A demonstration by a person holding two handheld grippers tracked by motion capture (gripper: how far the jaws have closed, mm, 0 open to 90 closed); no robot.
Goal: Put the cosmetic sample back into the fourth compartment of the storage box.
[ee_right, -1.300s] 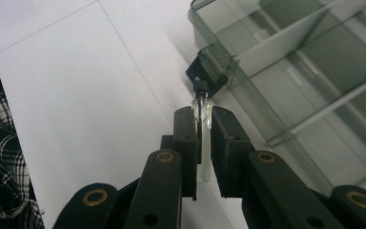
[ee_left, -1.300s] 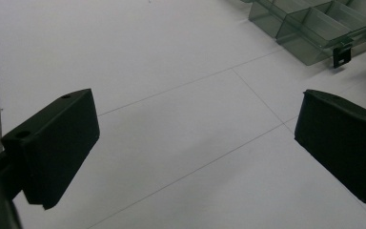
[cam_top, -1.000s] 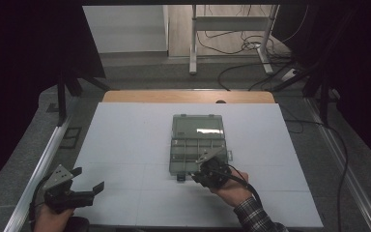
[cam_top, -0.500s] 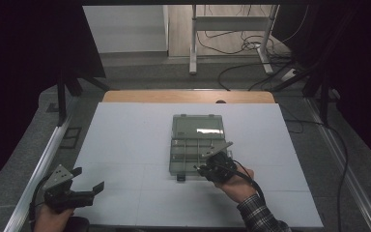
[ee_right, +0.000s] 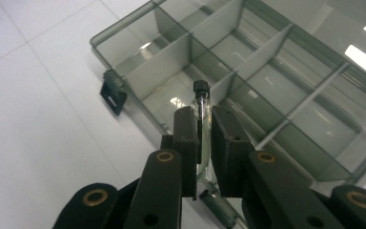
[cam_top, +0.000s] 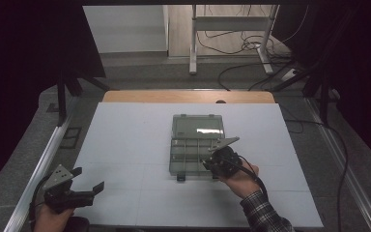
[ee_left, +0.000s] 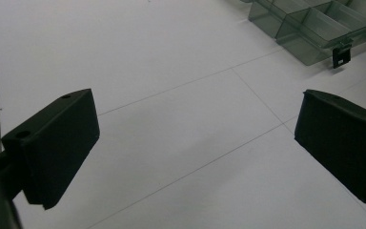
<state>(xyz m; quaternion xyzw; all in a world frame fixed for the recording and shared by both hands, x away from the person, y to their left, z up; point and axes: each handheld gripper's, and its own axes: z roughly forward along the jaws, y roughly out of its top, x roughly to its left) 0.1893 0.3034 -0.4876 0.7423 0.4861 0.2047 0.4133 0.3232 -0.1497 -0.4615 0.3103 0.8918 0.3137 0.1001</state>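
The right tongs [ee_right: 202, 119] are closed narrowly on a small glass vial [ee_right: 201, 112] with a black cap, pinched along its body so that the capped end sticks out beyond the jaw tips. In the high view the right tongs [cam_top: 221, 159] sit at the near right corner of the organiser box [cam_top: 195, 150], and the right gripper view shows the vial poised just above the compartments along the box's near edge — whether it touches a divider cannot be told.

The box is clear, smoky-green plastic, its lid [cam_top: 198, 125] folded open toward the far side, with a small black latch [ee_right: 112, 93] hanging on the front wall. Its compartments look empty from here. It lies around the middle of the white counter [cam_top: 125, 145].

The left tongs [cam_top: 84, 186] are spread wide and hold nothing, hovering over bare counter near the person's left, well apart from the box.

The step in hand looks like placing the vial into a compartment. The next move likely calls for lowering the capped end past the divider into one cell, then easing the jaws apart — gently, since thin glass could roll or knock a wall. The left tongs could steady the box if it slides.
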